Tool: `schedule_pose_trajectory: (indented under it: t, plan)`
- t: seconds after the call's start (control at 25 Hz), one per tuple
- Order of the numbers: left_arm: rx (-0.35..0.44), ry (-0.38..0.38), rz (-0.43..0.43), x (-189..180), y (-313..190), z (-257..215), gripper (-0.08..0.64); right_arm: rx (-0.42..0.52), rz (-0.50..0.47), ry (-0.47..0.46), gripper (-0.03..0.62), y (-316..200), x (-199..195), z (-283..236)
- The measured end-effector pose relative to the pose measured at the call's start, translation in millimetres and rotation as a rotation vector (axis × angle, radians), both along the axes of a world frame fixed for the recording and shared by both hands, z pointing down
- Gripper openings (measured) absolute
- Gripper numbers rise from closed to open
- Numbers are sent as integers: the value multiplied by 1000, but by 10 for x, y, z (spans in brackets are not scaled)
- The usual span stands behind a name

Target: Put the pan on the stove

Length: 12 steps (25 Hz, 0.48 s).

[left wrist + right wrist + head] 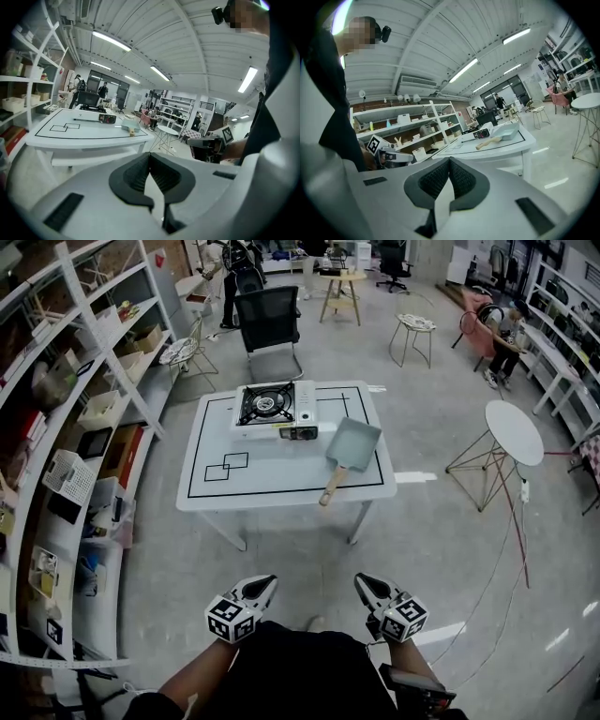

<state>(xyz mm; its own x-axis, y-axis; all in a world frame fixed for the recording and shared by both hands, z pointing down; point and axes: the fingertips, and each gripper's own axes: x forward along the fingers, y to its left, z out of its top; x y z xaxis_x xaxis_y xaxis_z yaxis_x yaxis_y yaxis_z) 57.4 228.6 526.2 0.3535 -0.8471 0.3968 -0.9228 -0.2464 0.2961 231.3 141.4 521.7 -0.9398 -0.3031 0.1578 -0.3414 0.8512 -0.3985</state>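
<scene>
While both the left gripper (261, 587) and right gripper (367, 587) hang with jaws closed and empty well short of the tabletop (281, 486), the rectangular pan (352, 444) lies ahead just right of the portable gas stove (275, 409), wooden handle (332, 487) toward the nearer right gripper.

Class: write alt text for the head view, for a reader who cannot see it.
A white table holds a stove and, right of it, a square pan, handle toward the viewer. The left tool and right tool, both shut and empty, hover short of it.
</scene>
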Motion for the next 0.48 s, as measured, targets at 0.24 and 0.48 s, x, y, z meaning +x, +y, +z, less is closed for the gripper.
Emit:
schedule_pose_trajectory:
  t: [0.24,0.48]
  plan:
    - [3,-13,-17,-21,-24,-17,9,0,-5,-10,25,-81,-18,30]
    - [3,-18,-47,-61,-8,-22,9,0,-25,-11,26,-79,-56,39]
